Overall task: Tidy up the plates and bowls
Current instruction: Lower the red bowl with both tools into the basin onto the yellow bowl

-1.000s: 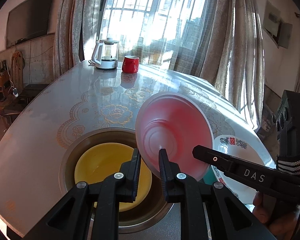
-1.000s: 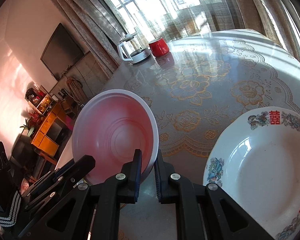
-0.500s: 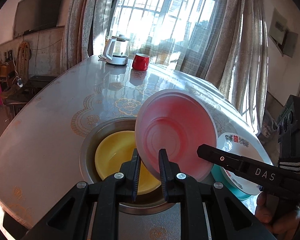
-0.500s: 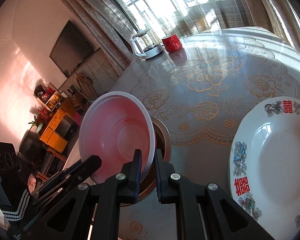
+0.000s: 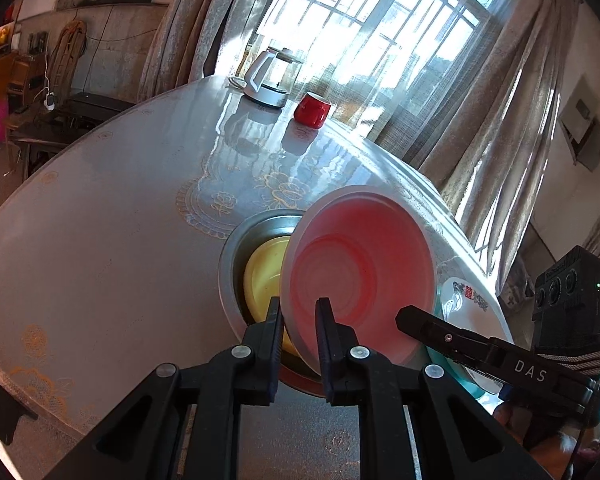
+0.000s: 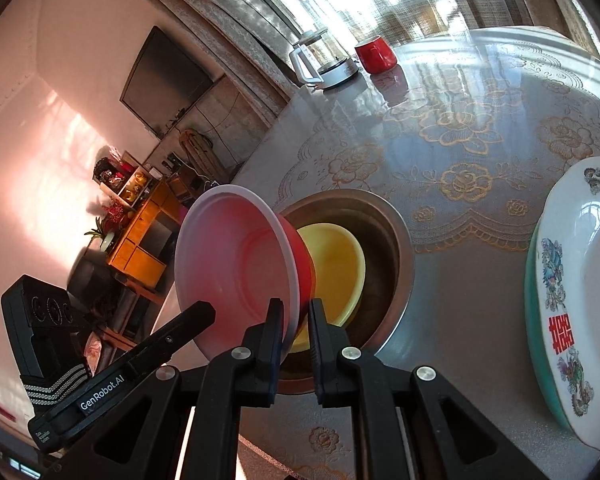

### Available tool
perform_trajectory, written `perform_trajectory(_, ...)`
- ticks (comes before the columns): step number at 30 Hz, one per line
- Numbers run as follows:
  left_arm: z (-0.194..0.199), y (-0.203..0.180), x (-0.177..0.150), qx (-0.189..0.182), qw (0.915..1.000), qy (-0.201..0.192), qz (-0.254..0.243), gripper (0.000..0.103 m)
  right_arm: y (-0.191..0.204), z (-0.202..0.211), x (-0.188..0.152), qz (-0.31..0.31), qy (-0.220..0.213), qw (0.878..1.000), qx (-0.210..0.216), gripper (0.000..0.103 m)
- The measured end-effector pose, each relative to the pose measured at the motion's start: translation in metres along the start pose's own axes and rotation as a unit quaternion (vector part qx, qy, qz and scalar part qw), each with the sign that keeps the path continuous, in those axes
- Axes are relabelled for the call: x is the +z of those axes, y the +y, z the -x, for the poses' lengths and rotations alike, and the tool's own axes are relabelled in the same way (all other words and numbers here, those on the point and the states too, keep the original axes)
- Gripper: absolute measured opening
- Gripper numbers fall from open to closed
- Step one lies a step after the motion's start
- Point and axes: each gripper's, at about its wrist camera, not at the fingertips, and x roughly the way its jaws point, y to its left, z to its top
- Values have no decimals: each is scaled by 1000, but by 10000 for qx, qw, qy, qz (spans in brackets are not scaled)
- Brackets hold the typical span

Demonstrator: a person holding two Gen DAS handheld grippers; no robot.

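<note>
A pink-red bowl with a white rim (image 5: 360,276) (image 6: 240,268) hangs tilted over a yellow bowl (image 5: 262,280) (image 6: 336,272) that sits inside a steel basin (image 5: 236,248) (image 6: 392,240). My left gripper (image 5: 298,316) is shut on the pink bowl's near rim. My right gripper (image 6: 296,316) is shut on the rim at the opposite side; it shows in the left wrist view as a black arm (image 5: 460,340). A white plate with red characters and dragons (image 6: 580,288) (image 5: 468,296) rests on a teal dish (image 6: 534,320) to the right.
The round table (image 5: 100,220) carries a lace-patterned cover. At its far side stand a glass kettle (image 5: 270,78) (image 6: 324,60) and a red mug (image 5: 312,109) (image 6: 376,54). Curtains and a barred window lie behind; a wall TV (image 6: 164,80) and orange cabinet (image 6: 144,236) are at left.
Both grippers carried the pink bowl sideways and slightly down; it now overlaps the yellow bowl and steel basin more. The left view has rolled, so the table looks tilted.
</note>
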Motion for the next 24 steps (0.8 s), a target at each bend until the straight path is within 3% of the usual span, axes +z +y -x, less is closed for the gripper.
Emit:
perform_trajectory(9, -14, 12, 5, 88, 9992, 205, 330, 14, 3, -12, 6, -119, 131, 9998, -57, 16)
perform_trajectory(24, -28, 5, 3, 531, 9982, 273, -29, 13, -3, -10, -1, 88, 80, 9982, -581, 21)
